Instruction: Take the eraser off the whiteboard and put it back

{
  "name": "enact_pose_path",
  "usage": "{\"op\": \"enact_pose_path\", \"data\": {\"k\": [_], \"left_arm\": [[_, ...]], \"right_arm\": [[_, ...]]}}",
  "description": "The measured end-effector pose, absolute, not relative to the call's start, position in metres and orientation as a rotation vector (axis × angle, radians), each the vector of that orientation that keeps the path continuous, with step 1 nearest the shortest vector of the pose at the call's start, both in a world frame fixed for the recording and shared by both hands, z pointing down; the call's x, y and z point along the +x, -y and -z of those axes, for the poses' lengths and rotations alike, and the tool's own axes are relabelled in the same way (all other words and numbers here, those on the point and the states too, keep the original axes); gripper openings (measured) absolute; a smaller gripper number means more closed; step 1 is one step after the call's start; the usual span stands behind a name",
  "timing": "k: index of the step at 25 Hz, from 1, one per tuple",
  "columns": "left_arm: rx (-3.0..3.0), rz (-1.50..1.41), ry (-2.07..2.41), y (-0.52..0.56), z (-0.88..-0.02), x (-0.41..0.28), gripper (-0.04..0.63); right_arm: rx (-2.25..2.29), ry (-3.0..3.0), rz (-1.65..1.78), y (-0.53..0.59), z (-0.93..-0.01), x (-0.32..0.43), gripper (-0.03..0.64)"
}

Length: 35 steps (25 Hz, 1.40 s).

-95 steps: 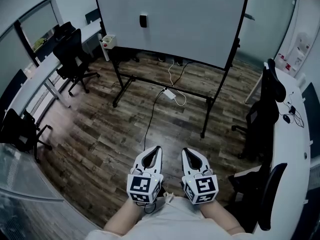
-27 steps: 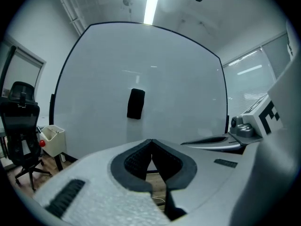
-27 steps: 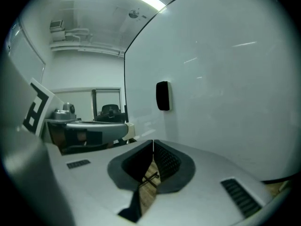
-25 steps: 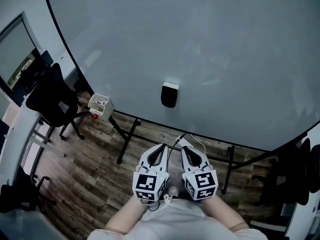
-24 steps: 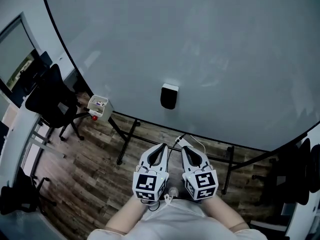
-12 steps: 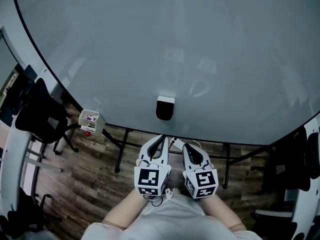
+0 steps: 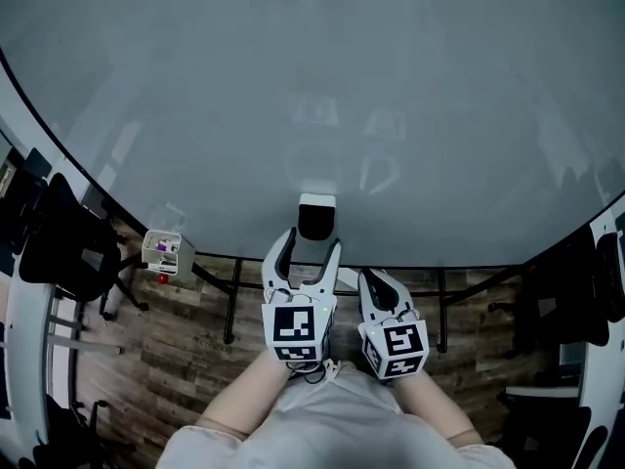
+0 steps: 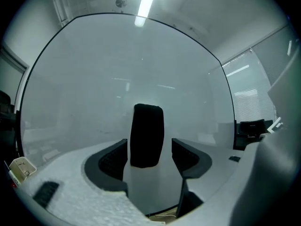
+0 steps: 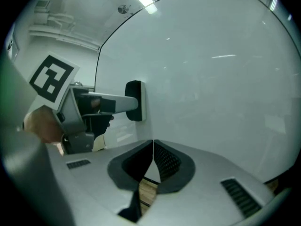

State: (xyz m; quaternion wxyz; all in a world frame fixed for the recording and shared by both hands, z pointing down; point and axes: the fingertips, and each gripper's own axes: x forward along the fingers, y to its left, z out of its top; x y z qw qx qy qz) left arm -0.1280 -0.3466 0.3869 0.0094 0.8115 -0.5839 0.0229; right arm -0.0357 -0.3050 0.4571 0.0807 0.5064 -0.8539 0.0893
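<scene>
Head view: office chair (image 7: 66, 250) beside whiteboard (image 7: 439, 115)

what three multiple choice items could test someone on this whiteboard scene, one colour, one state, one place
1. What colour is the eraser? A) red B) black C) yellow
2. How do the right gripper's jaws stand? A) wide apart B) closed on the eraser C) together, nothing between
3. Where is the eraser? A) held in the right gripper B) on the whiteboard C) lying on top of the right gripper

Key: 1 B, it is dark against the pale board. 2 C, the right gripper view shows the pads meeting with nothing held. 3 B, it sits on the board and shows between the opening jaws of the left gripper, pads not pressing it.
</scene>
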Motion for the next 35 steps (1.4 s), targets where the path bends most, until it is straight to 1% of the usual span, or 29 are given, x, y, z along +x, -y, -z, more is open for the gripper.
{"op": "enact_pose_path", "data": {"k": [2,14,22,30,35], "left_arm": [[2.545,-0.073,1.821,0.356,-0.385,-0.125,0.29],[2.455,-0.108,1.977,0.382,-0.383,-0.127,0.288],[2.488,-0.111,1.965,0.382,-0.383,-0.127,0.259],[2.601,-0.108,1.931,0.361,-0.37,-0.126,0.256],[2.622,-0.111,1.855,0.341,-0.384,-0.135,0.258]], "right_arm": [[1.528,2.542,-0.268,0.308,-0.458,-0.033,0.028],[1.564,2.511,-0.286,0.323,-0.46,-0.017,0.028],[1.563,2.505,-0.277,0.324,-0.46,-0.017,0.028],[1.592,2.502,-0.267,0.315,-0.458,-0.022,0.028],[1.617,2.5,-0.261,0.309,-0.458,-0.03,0.028]]}}
